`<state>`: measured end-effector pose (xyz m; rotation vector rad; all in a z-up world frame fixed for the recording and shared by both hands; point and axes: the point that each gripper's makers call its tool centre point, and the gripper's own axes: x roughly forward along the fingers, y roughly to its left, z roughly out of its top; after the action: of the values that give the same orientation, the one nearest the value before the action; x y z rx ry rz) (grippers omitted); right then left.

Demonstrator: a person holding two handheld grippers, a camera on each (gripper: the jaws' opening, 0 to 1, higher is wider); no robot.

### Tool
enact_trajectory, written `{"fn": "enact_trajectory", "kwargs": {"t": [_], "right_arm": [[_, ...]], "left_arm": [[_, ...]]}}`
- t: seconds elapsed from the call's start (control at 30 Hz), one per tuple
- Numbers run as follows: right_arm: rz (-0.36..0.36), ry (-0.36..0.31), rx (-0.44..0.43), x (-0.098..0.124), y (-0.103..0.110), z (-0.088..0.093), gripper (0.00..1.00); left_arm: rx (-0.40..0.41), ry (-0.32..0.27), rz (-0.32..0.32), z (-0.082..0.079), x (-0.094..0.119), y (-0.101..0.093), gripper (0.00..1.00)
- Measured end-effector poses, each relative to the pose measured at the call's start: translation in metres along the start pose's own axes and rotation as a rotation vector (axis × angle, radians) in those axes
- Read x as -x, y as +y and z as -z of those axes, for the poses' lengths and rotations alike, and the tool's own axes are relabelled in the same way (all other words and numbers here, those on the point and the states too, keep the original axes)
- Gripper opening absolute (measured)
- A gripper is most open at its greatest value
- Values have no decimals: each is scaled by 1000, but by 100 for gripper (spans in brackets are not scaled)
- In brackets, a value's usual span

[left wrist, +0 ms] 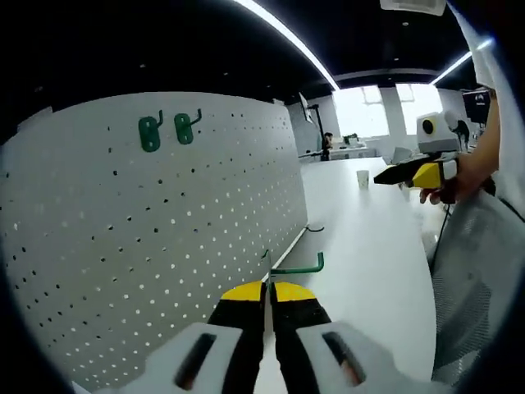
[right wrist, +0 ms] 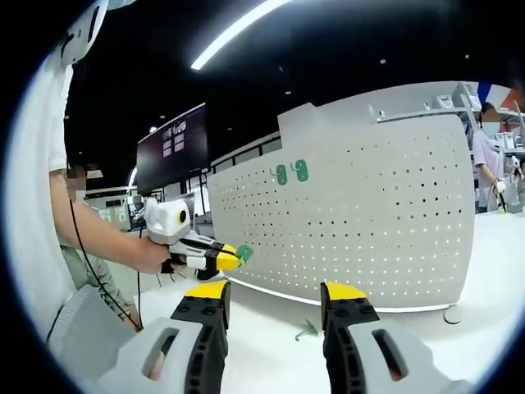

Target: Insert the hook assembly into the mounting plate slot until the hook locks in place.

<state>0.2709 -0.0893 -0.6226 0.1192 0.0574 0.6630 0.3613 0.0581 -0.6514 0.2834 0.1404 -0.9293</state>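
A white pegboard (left wrist: pixel 164 230) stands upright on the table, with two green hooks (left wrist: pixel 149 133) mounted near its top; the right gripper view shows the same pegboard (right wrist: pixel 369 222) and mounted hooks (right wrist: pixel 281 174). My left gripper (left wrist: pixel 269 287) is shut on a green wire hook (left wrist: pixel 299 268) that sticks out past its yellow tips, near the board's foot. From the right gripper view, the left gripper (right wrist: pixel 234 256) holds that green piece (right wrist: pixel 244 253) close to the board. My right gripper (right wrist: pixel 275 291) is open over a loose green hook (right wrist: pixel 306 331) on the table. The right gripper (left wrist: pixel 385 176) hovers far right.
The white table (left wrist: pixel 361 246) runs along the pegboard's base. A small dark hook (left wrist: pixel 314 229) lies by the board's foot, and a paper cup (left wrist: pixel 362 177) stands farther back. A person's hand (left wrist: pixel 459 176) holds the right gripper. A dark screen (right wrist: pixel 172 148) hangs behind.
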Motion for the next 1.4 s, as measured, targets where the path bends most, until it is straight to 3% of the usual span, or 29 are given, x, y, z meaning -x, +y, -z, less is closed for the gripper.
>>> {"fn": "enact_trajectory", "kwargs": {"t": [0.27,0.33,0.43,0.73,1.4], "right_arm": [[0,-7,-1,0,0,-2,42],[1,-8,-6,0,0,-2,42],[1,-11,-8,1,0,-3,42],[-14,-11,-8,2,5,-5,42],[-30,-21,0,4,14,-14,43]], "left_arm": [[39,-80,-48,-18,14,-3,2],[92,-133,-67,-25,17,-3,2],[71,-128,-87,-25,21,-3,2],[93,-205,-151,-42,36,-5,2],[150,-243,-236,-42,52,-2,2]]}}
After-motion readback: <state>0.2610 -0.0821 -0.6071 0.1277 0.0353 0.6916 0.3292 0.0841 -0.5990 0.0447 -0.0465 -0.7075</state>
